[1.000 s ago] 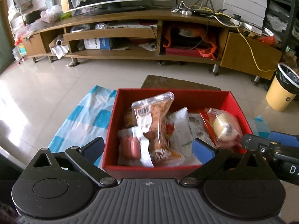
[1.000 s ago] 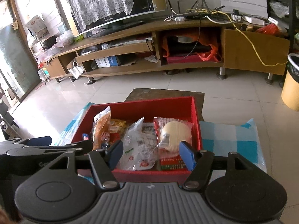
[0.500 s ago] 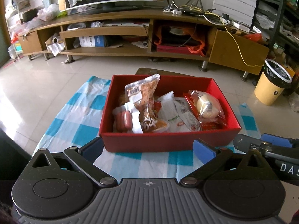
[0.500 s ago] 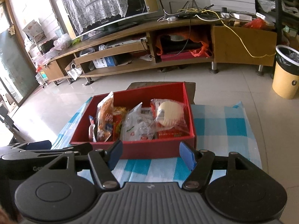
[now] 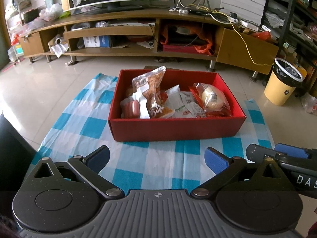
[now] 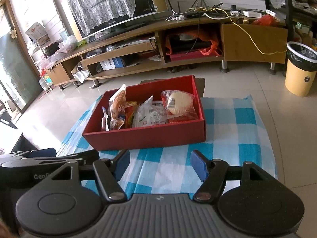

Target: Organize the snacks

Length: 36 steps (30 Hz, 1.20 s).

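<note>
A red box (image 5: 176, 128) (image 6: 146, 137) stands on a blue-and-white checked cloth (image 5: 138, 166) (image 6: 237, 138). It holds several packed snacks: an upright orange bag (image 5: 152, 91) (image 6: 117, 109), a sausage pack (image 5: 131, 108), white sachets (image 5: 184, 105) (image 6: 148, 115) and a round bun in a clear wrapper (image 5: 211, 98) (image 6: 179, 102). My left gripper (image 5: 157, 159) is open and empty, well in front of the box. My right gripper (image 6: 160, 161) is open and empty, also in front of the box; it also shows at the right edge of the left wrist view (image 5: 281, 154).
A long wooden TV stand (image 5: 138, 37) (image 6: 158, 47) with clutter and cables runs across the back. A yellow bin (image 5: 281, 83) (image 6: 300, 69) stands on the tiled floor at the right. A dark object (image 5: 11, 142) is at the left edge.
Both grippers have drawn back from the box, which now looks smaller and farther away. More of the checked cloth shows in front of it. Both stay open.
</note>
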Each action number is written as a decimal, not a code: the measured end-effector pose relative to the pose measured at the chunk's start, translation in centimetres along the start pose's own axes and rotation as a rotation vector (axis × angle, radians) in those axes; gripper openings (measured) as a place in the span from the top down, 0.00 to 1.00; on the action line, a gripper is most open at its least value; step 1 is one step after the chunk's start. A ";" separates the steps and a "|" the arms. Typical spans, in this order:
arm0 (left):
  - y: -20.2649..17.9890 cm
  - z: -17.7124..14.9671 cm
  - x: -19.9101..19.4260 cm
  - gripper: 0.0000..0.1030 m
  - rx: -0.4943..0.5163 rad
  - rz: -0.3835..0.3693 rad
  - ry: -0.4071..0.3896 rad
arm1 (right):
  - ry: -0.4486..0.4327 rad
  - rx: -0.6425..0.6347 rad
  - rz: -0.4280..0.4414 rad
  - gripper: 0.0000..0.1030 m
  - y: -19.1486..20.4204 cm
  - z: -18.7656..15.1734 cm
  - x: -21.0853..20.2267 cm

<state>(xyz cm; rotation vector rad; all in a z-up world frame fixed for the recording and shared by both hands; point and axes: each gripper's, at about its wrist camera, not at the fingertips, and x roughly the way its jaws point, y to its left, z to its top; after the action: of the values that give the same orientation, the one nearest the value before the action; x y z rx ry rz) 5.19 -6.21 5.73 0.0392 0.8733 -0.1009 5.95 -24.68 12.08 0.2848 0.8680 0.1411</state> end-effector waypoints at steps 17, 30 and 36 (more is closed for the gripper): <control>-0.1 -3.8 -0.9 0.00 0.049 0.027 0.054 | 0.078 -0.039 -0.017 0.36 0.8 -3.8 -1.2; 0.3 -6.3 -1.8 0.00 0.070 0.042 0.085 | 0.120 -0.052 -0.023 0.32 1.1 -6.1 -1.7; 0.4 -7.0 -2.0 0.00 0.086 0.052 0.091 | 0.136 -0.057 -0.021 0.32 1.3 -6.9 -1.8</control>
<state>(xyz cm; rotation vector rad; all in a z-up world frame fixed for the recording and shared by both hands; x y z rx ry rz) -1.42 -5.14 2.78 0.1482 0.9574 -0.0882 -0.51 -22.60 9.56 0.2142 1.0000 0.1673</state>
